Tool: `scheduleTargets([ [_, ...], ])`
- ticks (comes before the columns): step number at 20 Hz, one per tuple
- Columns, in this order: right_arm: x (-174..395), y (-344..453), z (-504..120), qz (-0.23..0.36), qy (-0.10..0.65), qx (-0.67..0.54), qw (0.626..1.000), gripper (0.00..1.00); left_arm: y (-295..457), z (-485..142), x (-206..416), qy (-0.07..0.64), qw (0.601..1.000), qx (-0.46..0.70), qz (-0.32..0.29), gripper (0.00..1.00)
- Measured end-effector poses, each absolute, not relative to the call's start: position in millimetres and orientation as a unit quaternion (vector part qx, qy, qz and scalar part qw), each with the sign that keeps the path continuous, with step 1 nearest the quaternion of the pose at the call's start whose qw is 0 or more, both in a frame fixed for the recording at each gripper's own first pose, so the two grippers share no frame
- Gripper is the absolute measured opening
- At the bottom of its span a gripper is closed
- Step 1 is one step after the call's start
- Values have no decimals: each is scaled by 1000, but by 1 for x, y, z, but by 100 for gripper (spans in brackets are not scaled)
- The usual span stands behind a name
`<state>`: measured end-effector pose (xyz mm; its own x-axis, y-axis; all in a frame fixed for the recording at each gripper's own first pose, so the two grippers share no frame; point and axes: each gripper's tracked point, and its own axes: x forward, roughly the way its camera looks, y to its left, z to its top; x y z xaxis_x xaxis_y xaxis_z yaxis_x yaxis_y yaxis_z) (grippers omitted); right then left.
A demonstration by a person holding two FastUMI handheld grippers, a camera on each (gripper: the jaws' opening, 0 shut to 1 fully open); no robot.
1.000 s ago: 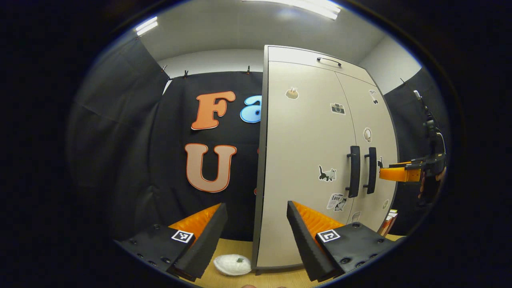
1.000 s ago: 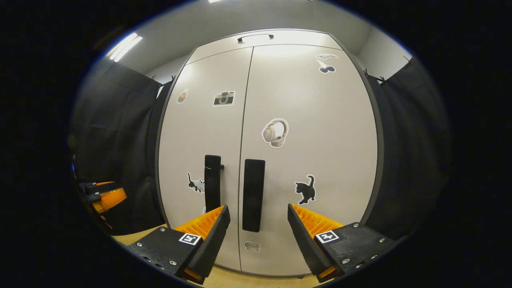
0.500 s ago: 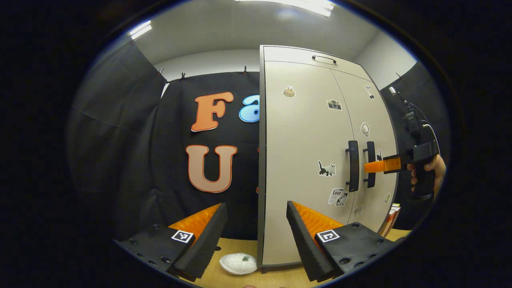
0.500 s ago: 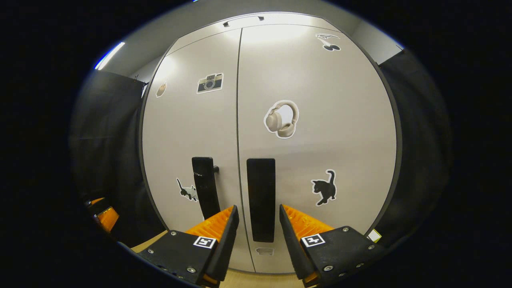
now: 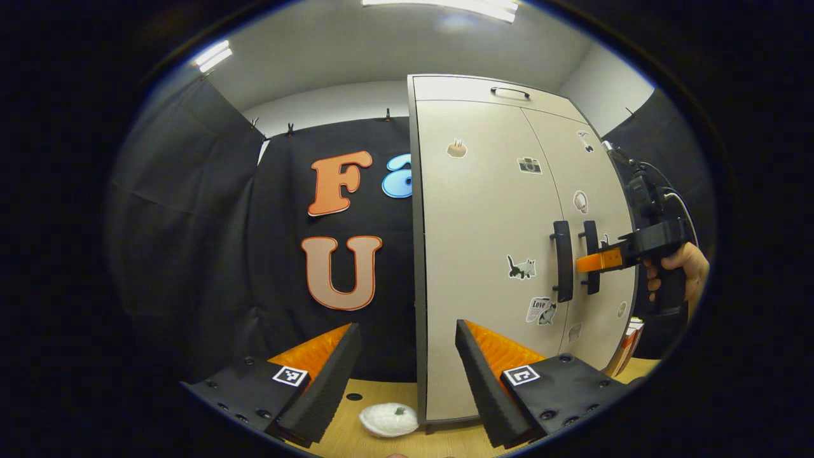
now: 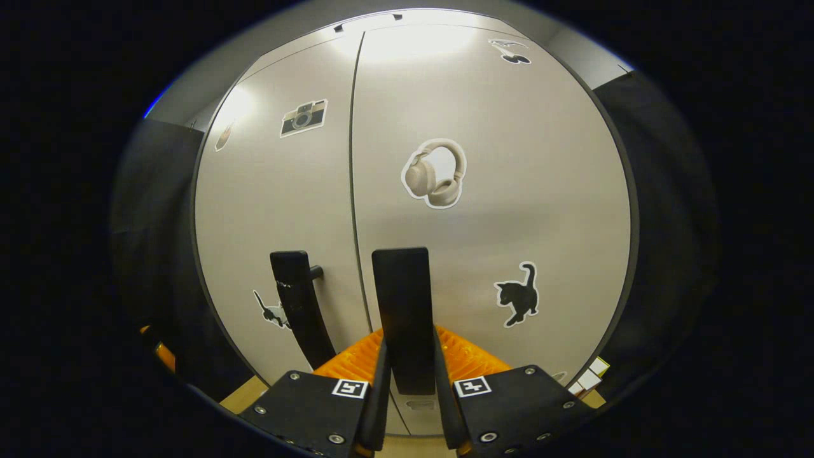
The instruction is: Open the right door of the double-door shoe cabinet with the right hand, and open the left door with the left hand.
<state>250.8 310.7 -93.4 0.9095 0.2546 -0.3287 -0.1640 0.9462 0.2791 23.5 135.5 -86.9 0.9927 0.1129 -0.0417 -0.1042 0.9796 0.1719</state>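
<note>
Cabinet: shoe cabinet [image 5: 483, 254] stands on the counter [image 5: 343, 439]; both doors shut.
Right tongs: right tongs [image 6: 407, 381] closed on the right door handle [image 6: 400, 305], at 6 o'clock in the right gripper view.
Left tongs: left tongs [image 5: 407, 362] spread wide, holding nothing, well apart from the left door handle [image 5: 562, 261].
Method: pull straight out, then follow the hinge arc.
Clearance: curtain near the cabinet's right edge at 3 o'clock; white pad [image 5: 388, 420] near the base.

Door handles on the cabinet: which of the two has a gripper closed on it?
The right door's handle: the right gripper clamps it from both sides. The left door's handle stands free beside it.
</note>
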Motion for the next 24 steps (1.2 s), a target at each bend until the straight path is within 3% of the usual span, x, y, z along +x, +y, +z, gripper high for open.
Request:
scheduleTargets([
  [3, 250, 311, -94, 115, 192, 138, 965, 31, 119, -90, 29, 32, 996, 73, 41, 96],
  [7, 245, 310, -93, 138, 195, 143, 961, 17, 92, -93, 32, 39, 997, 62, 18, 96],
  [24, 163, 263, -73, 214, 151, 142, 954, 17, 14, -99, 30, 59, 997, 49, -25, 97],
])
